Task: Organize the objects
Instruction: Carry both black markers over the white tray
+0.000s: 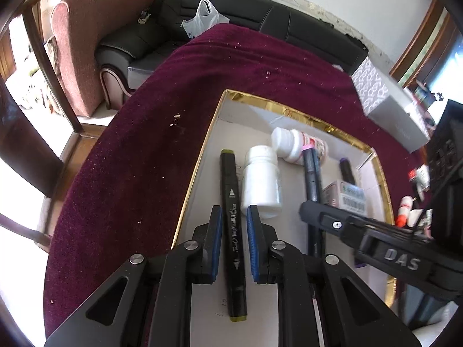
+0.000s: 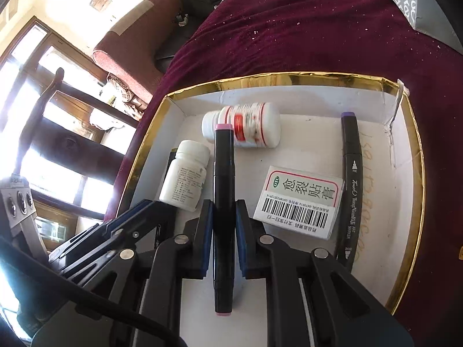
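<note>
I count three art markers: one olive-capped marker (image 1: 233, 231) between my left jaws, one pink-capped marker (image 2: 223, 217) between my right jaws, and one purple-capped marker (image 2: 350, 185) lying in the box. I count two white pill bottles: one plain bottle (image 2: 185, 176) and one red-labelled bottle (image 2: 246, 125) on its side. I see one small barcoded medicine carton (image 2: 301, 202), one gold-rimmed shallow box (image 2: 289, 76), one grey patterned box (image 1: 385, 104), and one white plastic bag (image 1: 202, 18).

Black sofa (image 1: 260, 20), red armchair (image 1: 86, 43), plastic bag (image 1: 202, 18) behind maroon tablecloth (image 1: 144, 144)
</note>
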The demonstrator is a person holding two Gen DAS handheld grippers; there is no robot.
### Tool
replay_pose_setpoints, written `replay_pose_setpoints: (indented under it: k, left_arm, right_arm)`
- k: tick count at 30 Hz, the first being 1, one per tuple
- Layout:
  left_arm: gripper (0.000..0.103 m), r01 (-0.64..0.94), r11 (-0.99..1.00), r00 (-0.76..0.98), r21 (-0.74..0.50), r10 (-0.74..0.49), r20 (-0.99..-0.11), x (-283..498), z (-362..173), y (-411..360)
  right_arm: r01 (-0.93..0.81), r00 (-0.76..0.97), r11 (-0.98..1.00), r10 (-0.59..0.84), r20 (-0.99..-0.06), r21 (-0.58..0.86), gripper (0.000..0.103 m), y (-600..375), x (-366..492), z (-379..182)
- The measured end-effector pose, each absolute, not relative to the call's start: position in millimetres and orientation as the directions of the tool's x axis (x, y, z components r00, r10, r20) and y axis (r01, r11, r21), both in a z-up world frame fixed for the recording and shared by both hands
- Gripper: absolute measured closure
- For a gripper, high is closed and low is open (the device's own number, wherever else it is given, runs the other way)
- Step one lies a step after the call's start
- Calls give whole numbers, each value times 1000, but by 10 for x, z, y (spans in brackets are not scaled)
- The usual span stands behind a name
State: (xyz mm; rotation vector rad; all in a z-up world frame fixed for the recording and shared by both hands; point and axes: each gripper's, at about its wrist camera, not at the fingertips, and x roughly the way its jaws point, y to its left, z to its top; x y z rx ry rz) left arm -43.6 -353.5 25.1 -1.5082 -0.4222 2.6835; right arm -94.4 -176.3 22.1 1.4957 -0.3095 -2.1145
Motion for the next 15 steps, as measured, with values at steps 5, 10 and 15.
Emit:
replay_pose_setpoints:
  k: [5,10,15]
  left_arm:
    - [68,103,-952,-557,-288,185,-810,-326,369,-3575]
    - [55,110,-950,-604,-292,170,-779,-198,571,-3586]
    - [54,97,-956,-636,-278,155,-756,-26,775,-3481]
  right_arm:
    - [275,-233,-835,-539,-810,477,88,-1782,-973,163]
    - [280,-259,-827,-553,-792,487,69,-1725,-910,283]
    - [317,-348,-823,-564,-749,472,58,-1474,-734,659]
